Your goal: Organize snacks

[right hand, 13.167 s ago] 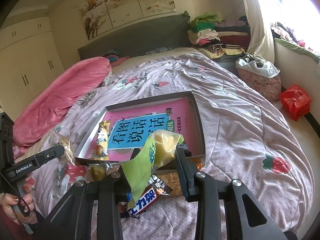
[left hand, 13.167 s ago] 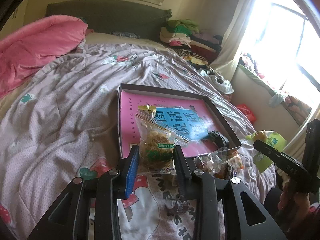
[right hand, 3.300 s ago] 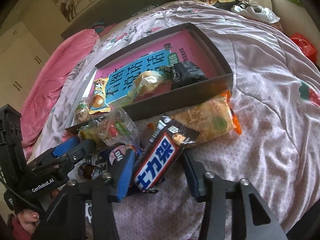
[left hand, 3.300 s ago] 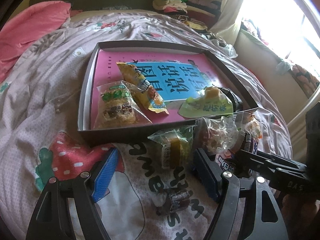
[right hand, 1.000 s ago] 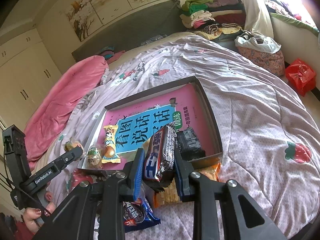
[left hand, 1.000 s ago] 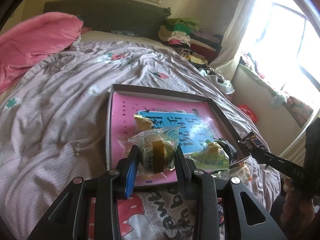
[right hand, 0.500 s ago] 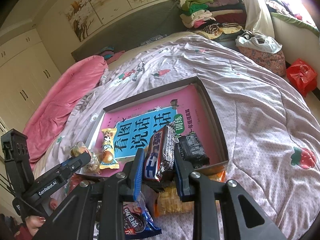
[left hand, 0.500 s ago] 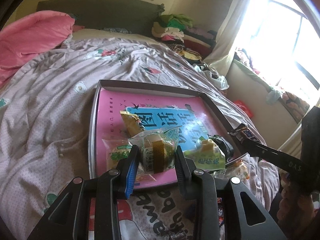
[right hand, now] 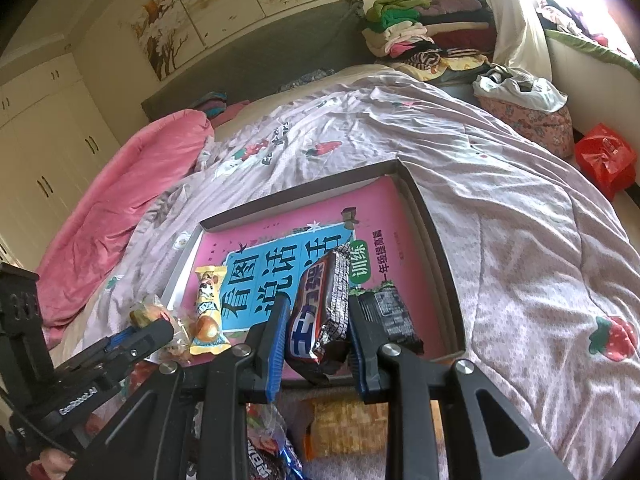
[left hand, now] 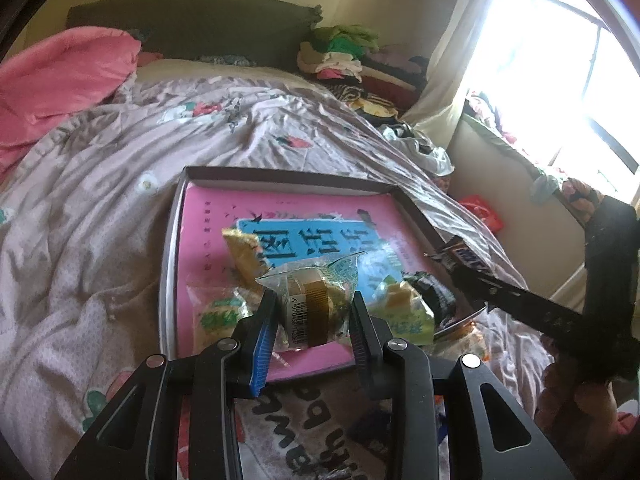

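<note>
A shallow dark box (left hand: pixel 280 176) (right hand: pixel 436 240) with a pink book inside lies on the bed. My left gripper (left hand: pixel 312 312) is shut on a clear-wrapped cake snack (left hand: pixel 316 304), held over the box's near edge. My right gripper (right hand: pixel 316 328) is shut on a dark chocolate bar (right hand: pixel 320 312), held over the box's near right part; it also shows in the left wrist view (left hand: pixel 464 258). In the box lie a yellow packet (right hand: pixel 208 312), a green-labelled packet (left hand: pixel 220 316), a light green packet (left hand: pixel 404 308) and a black packet (right hand: pixel 388 316).
Loose snacks lie on the quilt in front of the box: an orange cracker packet (right hand: pixel 348 420) and a blue wrapper (right hand: pixel 276 456). A pink duvet (left hand: pixel 60 76) is at the left, folded clothes (left hand: pixel 344 56) at the headboard, a red bag (right hand: pixel 604 160) on the floor.
Both grippers lifted snacks from the quilt and now hold them over the box. In the last second both moved slightly forward toward the box.
</note>
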A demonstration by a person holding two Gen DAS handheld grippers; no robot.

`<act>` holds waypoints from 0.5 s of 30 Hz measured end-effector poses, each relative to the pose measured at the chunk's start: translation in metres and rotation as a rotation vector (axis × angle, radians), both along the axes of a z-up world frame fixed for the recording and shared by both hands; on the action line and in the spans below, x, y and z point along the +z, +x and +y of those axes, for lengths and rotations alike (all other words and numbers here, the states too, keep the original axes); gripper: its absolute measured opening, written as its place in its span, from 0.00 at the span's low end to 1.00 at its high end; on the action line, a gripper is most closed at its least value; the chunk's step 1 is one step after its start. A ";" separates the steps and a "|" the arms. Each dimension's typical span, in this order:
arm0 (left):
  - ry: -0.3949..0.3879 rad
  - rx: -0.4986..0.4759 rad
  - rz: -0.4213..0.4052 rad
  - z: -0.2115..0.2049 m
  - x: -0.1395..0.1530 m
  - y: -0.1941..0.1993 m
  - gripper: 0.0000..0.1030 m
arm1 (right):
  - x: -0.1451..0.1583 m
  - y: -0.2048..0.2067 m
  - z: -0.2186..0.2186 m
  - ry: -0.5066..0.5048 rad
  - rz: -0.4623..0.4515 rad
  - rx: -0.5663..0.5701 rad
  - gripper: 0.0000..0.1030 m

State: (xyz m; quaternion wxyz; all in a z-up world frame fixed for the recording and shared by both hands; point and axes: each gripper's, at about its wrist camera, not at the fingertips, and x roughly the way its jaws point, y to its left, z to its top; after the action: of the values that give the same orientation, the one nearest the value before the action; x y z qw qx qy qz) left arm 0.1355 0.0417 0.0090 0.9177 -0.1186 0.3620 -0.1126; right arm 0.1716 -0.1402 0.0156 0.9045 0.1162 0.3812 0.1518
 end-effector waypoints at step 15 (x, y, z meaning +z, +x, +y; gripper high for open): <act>0.000 -0.010 0.064 -0.017 -0.018 0.020 0.34 | -0.007 0.006 0.005 -0.034 0.012 0.013 0.27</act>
State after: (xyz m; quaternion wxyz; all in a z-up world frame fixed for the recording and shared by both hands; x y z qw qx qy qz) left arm 0.1554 0.0249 -0.0094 0.9051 -0.1203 0.3918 -0.1133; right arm 0.1778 -0.1353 0.0090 0.9030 0.0995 0.3899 0.1504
